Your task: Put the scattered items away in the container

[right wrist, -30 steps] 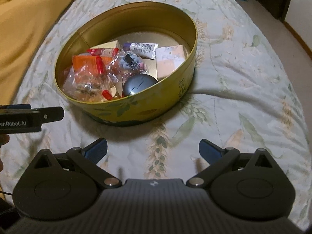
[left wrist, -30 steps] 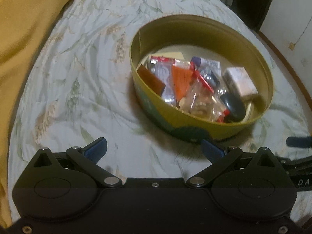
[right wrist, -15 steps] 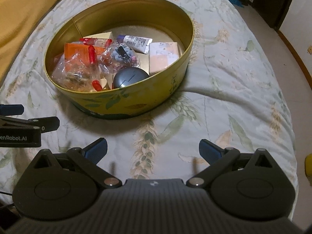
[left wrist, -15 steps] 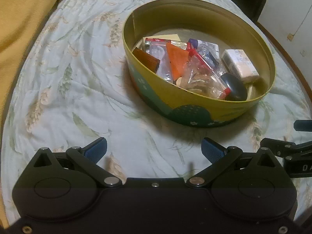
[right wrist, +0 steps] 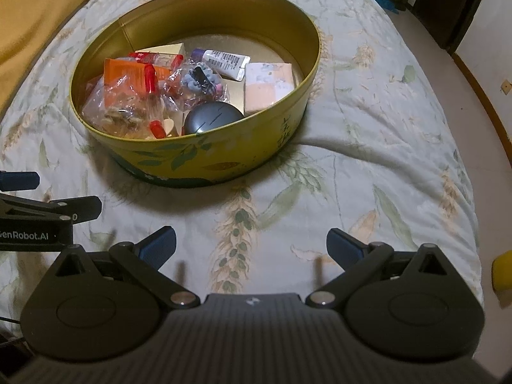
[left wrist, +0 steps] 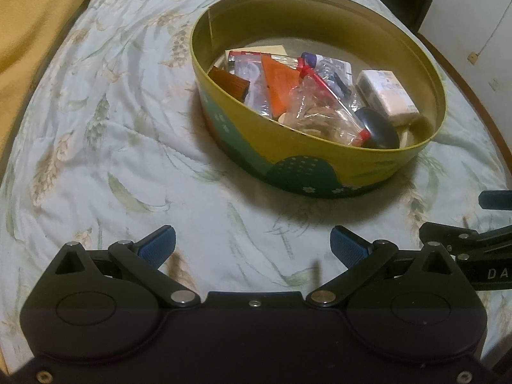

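A round yellow tin point(left wrist: 320, 172) point(right wrist: 224, 160) stands on the floral bedspread. In it lie clear bags with red clips point(right wrist: 128, 108), an orange packet point(left wrist: 278, 86), a white tube point(right wrist: 224, 60), a pale box point(right wrist: 268, 86) and a dark grey puck point(right wrist: 212, 118). My left gripper point(left wrist: 252, 244) is open and empty, on the near side of the tin. My right gripper point(right wrist: 251, 244) is open and empty, also on the near side. Each gripper shows at the edge of the other's view.
A floral bedspread point(right wrist: 368, 128) covers the bed. A yellow blanket point(left wrist: 32, 32) lies at the left. The bed's right edge drops to the floor point(right wrist: 480, 48). A yellow object point(right wrist: 502, 270) shows at the far right edge.
Both grippers have drawn back from the tin, which now stands farther off in both views. Both stay open and empty.
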`<action>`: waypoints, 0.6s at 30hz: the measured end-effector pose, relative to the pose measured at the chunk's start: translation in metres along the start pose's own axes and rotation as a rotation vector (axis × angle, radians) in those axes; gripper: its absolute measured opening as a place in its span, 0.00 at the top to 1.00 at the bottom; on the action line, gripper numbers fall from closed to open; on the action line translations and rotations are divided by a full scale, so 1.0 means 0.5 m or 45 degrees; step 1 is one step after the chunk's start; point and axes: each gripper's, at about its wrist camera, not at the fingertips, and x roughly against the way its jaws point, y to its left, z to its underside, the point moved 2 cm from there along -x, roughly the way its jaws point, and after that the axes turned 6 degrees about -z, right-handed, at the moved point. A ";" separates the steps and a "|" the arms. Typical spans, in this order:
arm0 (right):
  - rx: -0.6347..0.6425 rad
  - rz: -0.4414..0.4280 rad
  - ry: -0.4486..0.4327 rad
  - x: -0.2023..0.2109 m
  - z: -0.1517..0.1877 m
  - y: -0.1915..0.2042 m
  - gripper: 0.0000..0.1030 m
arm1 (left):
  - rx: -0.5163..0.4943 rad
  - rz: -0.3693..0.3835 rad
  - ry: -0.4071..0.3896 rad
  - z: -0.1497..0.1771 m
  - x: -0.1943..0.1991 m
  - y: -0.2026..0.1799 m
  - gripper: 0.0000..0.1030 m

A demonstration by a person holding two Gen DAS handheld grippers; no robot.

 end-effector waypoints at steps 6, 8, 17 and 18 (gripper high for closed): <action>0.009 0.019 0.005 0.000 0.001 0.003 0.00 | -0.004 0.002 0.003 0.003 0.001 0.000 0.00; 0.011 0.024 0.003 0.001 0.001 0.004 0.00 | -0.008 -0.001 0.005 0.005 0.000 0.000 0.00; 0.010 0.056 0.016 -0.004 0.003 0.002 0.00 | -0.023 -0.018 0.039 0.015 -0.018 -0.004 0.00; 0.011 0.058 0.017 -0.004 0.004 0.002 0.00 | -0.023 -0.019 0.043 0.016 -0.019 -0.005 0.00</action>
